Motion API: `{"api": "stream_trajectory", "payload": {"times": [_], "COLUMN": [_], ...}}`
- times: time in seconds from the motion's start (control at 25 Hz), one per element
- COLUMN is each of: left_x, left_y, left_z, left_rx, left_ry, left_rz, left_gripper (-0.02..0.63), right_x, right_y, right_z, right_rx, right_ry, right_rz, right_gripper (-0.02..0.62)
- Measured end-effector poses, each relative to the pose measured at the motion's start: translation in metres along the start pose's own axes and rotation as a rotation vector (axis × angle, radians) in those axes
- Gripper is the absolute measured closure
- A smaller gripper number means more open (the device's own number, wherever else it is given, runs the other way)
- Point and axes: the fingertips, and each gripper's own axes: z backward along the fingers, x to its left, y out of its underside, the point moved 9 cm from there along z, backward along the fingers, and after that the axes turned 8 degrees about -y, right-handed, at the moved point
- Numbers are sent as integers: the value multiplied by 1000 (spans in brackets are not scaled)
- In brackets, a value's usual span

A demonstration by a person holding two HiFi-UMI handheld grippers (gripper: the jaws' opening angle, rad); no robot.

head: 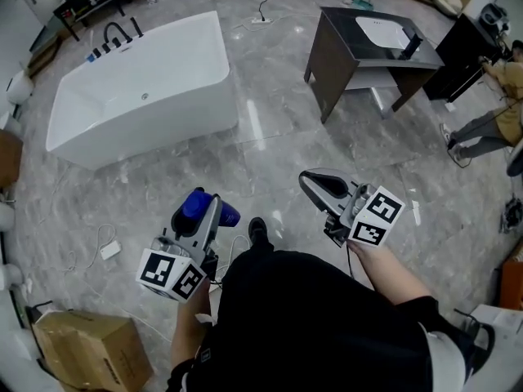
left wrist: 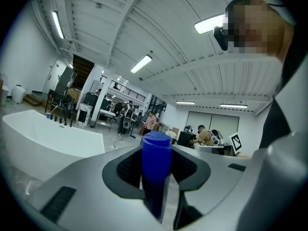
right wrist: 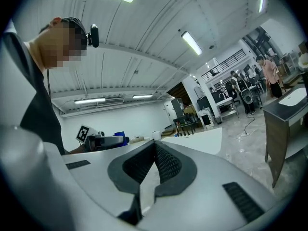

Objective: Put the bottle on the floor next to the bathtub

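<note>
My left tool [head: 211, 212] clamps the blue bottle [head: 194, 204] at lower centre; I cannot see inside it. My right tool [head: 306, 179] is closed. The white bathtub [head: 163, 129] stands upper left.

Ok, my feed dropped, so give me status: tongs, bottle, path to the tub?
Left tongs shut on blue bottle, off the floor. Right tongs shut, empty. Nothing seen on floor toward bathtub.

Grey marble-look tile floor [head: 278, 149], glossy, white bathtub [head: 155, 88] at 10 o'clock, dark vanity cabinet [head: 347, 43] with white basin [head: 382, 33] at 1 o'clock, cardboard box [head: 90, 351] at 8 o'clock, ribbed white ceiling [left wrist: 120, 28], strip lights [left wrist: 141, 64] lit
</note>
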Motion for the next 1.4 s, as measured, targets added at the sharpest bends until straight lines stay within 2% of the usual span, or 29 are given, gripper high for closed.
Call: {"api": "stream_trajectory", "payload": {"times": [0.32, 0.6, 0.96, 1.2, 1.4], "left_x": [72, 96, 111, 109, 108], "left_y": [-35, -37, -40, -49, -59], "left_z": [-76, -126, -205, -297, -377], "left_rx": [31, 23, 55, 75, 81], "left_ry": [93, 96, 11, -41, -102], "left_rz": [-15, -10, 14, 6, 33], "left_gripper": [453, 453, 453, 453, 453], "right_x": [-54, -98, -196, -292, -373], "right_y": [-30, -39, -56, -85, -121], "right_z": [-83, -103, -117, -115, -115], "right_rx": [-9, 50, 70, 109, 132], "right_ry": [27, 36, -23, -62, -109], "right_rz": [-8, -39, -95, -106, -105], "right_gripper": [568, 568, 568, 568, 568]}}
